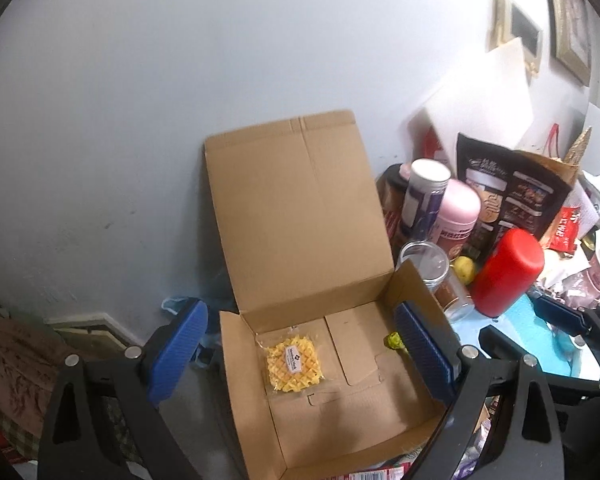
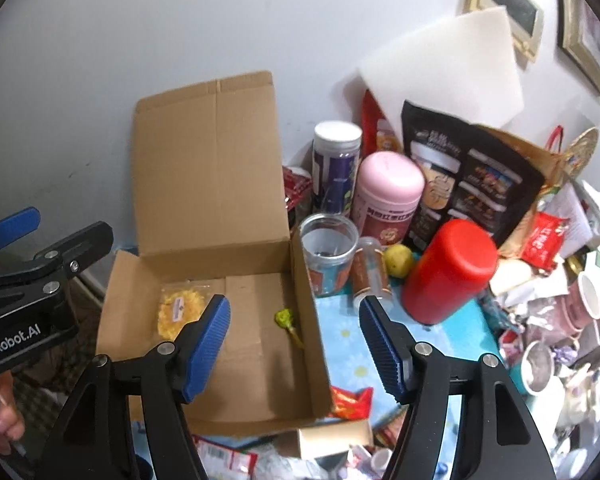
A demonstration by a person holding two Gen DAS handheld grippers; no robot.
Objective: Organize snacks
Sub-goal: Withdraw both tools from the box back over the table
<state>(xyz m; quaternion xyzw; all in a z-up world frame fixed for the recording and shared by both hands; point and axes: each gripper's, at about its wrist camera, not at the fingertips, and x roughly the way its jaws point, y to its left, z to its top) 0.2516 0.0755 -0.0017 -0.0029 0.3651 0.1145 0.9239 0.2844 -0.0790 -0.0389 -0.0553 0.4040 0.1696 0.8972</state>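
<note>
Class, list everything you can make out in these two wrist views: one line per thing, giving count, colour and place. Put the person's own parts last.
cardboard box: one, brown, lid up against the wall.
yellow snack packet: one, clear wrap, on the box floor, back left.
green wrapped sweet: one, on the box floor near the right wall.
red canister: one, on the blue tablecloth right of the box.
pink-lidded jar: one, behind the red canister.
white-capped tube: one, purple label, by the wall.
clear jar: one, open, beside the box.
yellow fruit: one, between the jars.
black snack bag: one, upright at the back.
left gripper: blue pads, open, empty.
right gripper: blue pads, open, empty.
</note>
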